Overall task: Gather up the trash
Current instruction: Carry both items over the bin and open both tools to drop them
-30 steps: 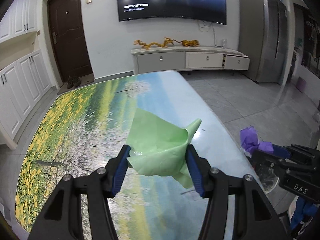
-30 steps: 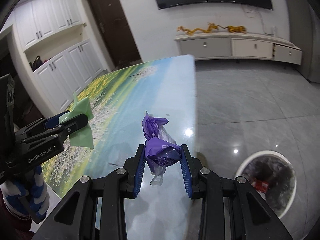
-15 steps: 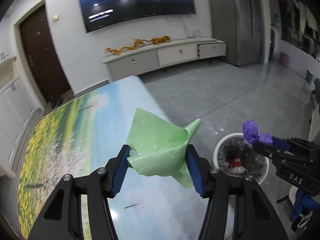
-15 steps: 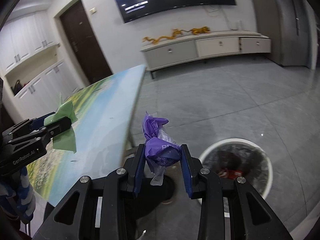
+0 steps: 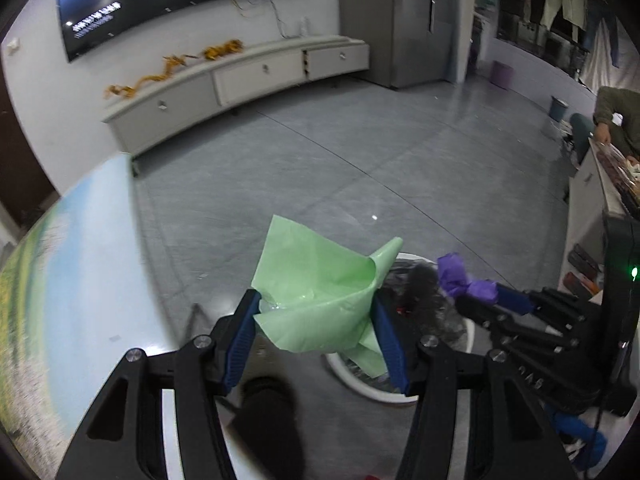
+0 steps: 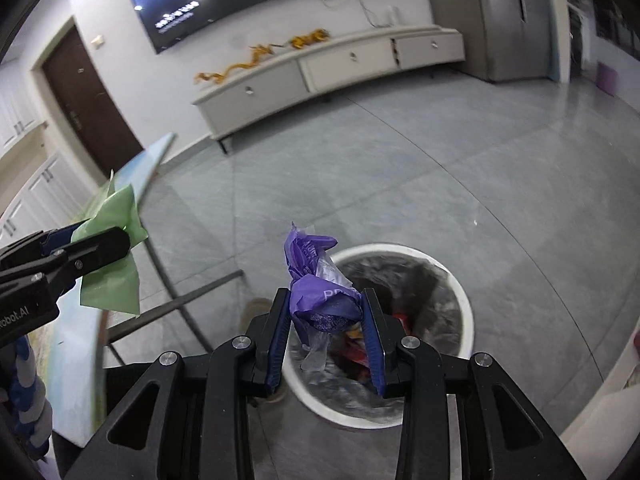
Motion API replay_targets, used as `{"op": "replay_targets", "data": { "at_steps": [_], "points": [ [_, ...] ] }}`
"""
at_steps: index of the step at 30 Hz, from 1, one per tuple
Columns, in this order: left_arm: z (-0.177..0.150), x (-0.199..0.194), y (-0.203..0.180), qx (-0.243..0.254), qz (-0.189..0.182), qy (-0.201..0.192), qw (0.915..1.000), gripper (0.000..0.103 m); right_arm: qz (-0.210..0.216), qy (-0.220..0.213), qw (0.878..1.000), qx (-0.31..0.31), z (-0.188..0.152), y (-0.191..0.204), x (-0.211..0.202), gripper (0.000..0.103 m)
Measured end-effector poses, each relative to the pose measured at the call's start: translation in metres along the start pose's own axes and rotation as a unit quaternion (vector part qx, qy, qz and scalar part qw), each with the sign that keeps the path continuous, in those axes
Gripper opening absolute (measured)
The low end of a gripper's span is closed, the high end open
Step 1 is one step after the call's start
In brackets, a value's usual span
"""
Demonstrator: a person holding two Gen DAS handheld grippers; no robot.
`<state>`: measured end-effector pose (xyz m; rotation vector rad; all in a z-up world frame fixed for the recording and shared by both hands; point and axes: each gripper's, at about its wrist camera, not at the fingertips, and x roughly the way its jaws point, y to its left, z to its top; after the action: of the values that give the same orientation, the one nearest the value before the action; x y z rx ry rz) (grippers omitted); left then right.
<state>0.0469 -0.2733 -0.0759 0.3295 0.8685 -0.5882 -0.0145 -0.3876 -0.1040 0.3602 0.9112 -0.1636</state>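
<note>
My left gripper [image 5: 314,320] is shut on a crumpled light-green wrapper [image 5: 316,296], held above the near rim of a round white trash bin [image 5: 469,338] on the floor. My right gripper [image 6: 325,316] is shut on a crumpled purple wrapper [image 6: 322,300], hanging over the bin [image 6: 466,300], which has a dark liner and red and orange trash inside. In the left wrist view the right gripper [image 5: 486,294] with the purple wrapper [image 5: 456,276] reaches in from the right over the bin. The left gripper [image 6: 94,240] with the green wrapper [image 6: 114,276] shows at the left of the right wrist view.
A table with a landscape print [image 5: 76,272] lies to the left, its metal legs [image 6: 176,296] beside the bin. A long white TV cabinet [image 5: 240,80] and a wall TV stand at the far wall. A person [image 5: 616,120] sits at a counter at the right edge. Grey tiled floor [image 5: 340,168] surrounds the bin.
Both grippers have swung from over the table to the right and slightly down, and now hang over the trash bin. Each keeps its wrapper gripped as before.
</note>
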Motion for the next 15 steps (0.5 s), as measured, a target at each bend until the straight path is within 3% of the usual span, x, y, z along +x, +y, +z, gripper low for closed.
{"op": "replay_targets", "data": {
  "at_steps": [15],
  "points": [
    [0.02,0.084,-0.026,-0.003,-0.026,0.056,0.9981,0.056,-0.033,0.037,0.998,0.027,0.003,-0.028,0.04,0.035]
  ]
}}
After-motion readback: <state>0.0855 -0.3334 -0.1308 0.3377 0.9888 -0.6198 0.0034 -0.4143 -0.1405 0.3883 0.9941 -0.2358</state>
